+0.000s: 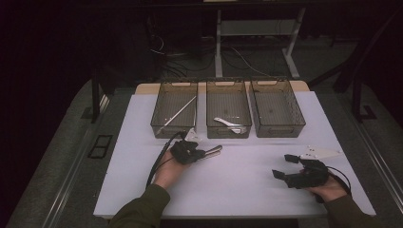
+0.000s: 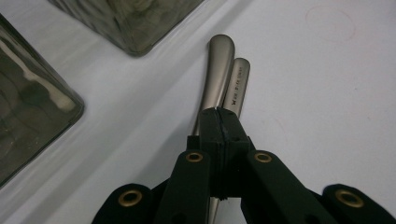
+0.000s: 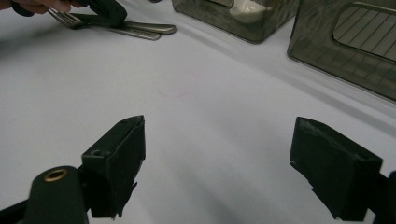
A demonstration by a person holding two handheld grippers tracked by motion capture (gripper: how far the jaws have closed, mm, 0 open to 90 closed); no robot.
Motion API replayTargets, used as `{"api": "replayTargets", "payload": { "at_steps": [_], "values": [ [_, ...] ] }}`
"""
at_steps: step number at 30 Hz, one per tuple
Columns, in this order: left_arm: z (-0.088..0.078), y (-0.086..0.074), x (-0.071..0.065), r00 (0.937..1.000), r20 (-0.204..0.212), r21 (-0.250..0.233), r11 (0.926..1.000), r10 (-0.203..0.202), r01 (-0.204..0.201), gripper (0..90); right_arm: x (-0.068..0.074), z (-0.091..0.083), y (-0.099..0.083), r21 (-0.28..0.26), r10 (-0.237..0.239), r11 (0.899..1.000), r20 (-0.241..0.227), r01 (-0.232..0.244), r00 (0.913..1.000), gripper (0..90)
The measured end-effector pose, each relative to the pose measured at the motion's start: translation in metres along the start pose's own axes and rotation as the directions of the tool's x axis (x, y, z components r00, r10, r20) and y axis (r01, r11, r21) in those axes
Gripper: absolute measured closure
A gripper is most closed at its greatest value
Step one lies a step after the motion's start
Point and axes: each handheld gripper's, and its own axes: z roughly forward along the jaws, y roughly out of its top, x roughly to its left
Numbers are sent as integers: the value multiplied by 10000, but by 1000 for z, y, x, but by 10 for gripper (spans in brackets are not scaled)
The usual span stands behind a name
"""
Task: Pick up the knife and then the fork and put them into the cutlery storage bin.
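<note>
Dark room, cables on floor at frame top. White worktop [image 1: 247, 190] fills centre; 3 smoked bins [image 1: 228, 115] along its upper edge. Left tongs [image 2: 219, 116] clamped on 2 cutlery handles [image 2: 219, 70] centre-left, flat on worktop; right tongs [image 3: 217, 163] apart, lower right.

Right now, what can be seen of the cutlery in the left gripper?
Two pieces of cutlery with matte, brushed-metal handles lie side by side near the left gripper, whose jaws are shut over them. One handle ends rounded and reaches a bit farther; the other bears small engraved lettering. In the right gripper view, fork tines show at the far end. The handles point out over the white table, in front of the smoky bins. Whether they are lifted or resting can't be told.
</note>
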Motion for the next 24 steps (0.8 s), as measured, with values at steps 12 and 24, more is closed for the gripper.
{"api": "replayTargets", "payload": {
  "at_steps": [12,24],
  "values": [
    [3,1,1,9999,122,-162,9999,-27,29,893,0,0,0,15,9,10000,9,-9,10000,180],
    [-2,-1,1,9998,-118,209,9997,153,-150,894,0,0,0,6,22,10000,-12,-22,10000,179]
  ]
}}
